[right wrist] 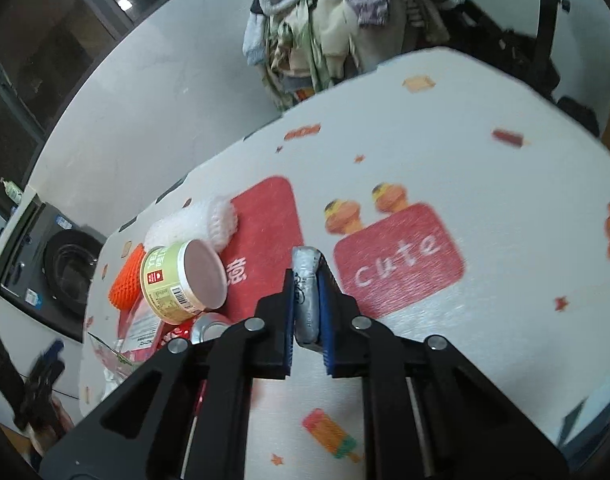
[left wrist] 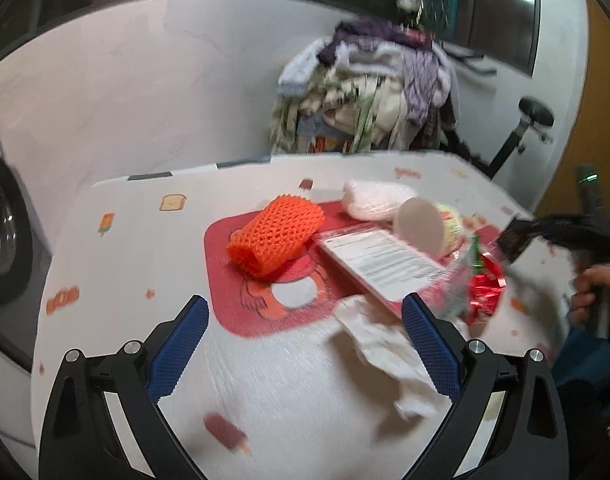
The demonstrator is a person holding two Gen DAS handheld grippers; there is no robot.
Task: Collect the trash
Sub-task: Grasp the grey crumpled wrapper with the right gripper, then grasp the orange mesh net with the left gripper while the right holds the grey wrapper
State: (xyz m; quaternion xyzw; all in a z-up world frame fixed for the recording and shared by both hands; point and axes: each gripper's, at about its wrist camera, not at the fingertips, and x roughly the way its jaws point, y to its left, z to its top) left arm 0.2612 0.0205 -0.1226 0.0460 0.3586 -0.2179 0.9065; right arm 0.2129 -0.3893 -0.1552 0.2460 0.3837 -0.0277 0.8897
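My left gripper (left wrist: pixel 303 316) is open and empty above the table, just short of a trash pile. A crumpled white tissue (left wrist: pixel 385 356) lies by its right finger. Beyond are an orange foam net (left wrist: pixel 275 234), a flat red packet with a white label (left wrist: pixel 379 262), a white foam net (left wrist: pixel 375 200), a round cup (left wrist: pixel 423 226) on its side and a shiny red wrapper (left wrist: pixel 483 290). My right gripper (right wrist: pixel 307 276) is shut on a flat silver-grey packet (right wrist: pixel 307 292) above the table. The cup (right wrist: pixel 183 280), white net (right wrist: pixel 209 224) and orange net (right wrist: pixel 127 276) lie to its left.
The table has a white cloth (left wrist: pixel 145 240) with red patches and cartoon prints. A heap of clothes (left wrist: pixel 369 88) stands behind the table. A washing machine (right wrist: pixel 65 268) is at the left. The right gripper and the hand holding it show at the far right (left wrist: pixel 565 236).
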